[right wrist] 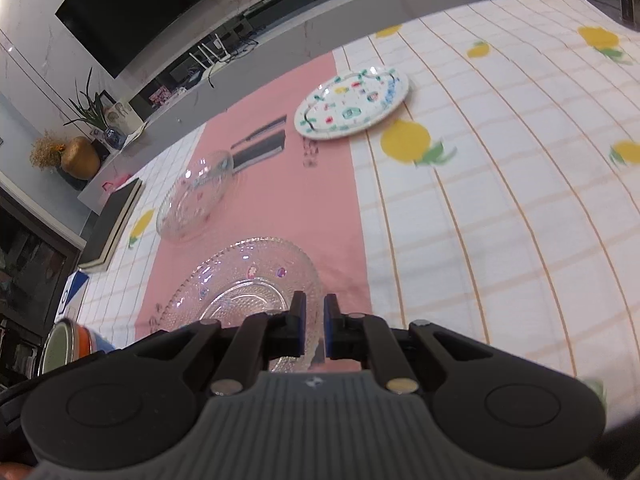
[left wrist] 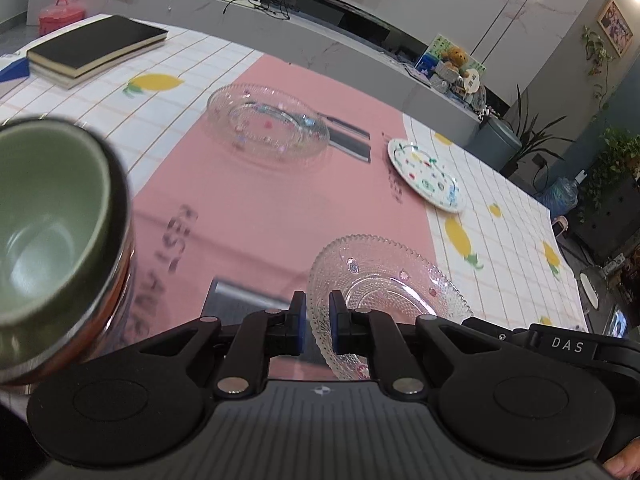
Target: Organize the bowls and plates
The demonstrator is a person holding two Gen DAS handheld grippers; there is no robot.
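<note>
From my left wrist camera, the green bowl [left wrist: 48, 224] is smeared by blur and cut off by the left edge, so I cannot tell what bears it. The near rim of the glass dish [left wrist: 384, 280] vanishes behind the left claw [left wrist: 318, 322] (the pads hide the contact itself). In the right wrist view the right claw [right wrist: 315, 330] covers the dish's near edge likewise. The far glass plate [right wrist: 196, 200] is blurred there, its pattern unreadable. Dark lettering on the pink mat [left wrist: 256, 200] is too smeared to read. A fingertip [left wrist: 624, 464] shows only partly at the bottom right corner.
</note>
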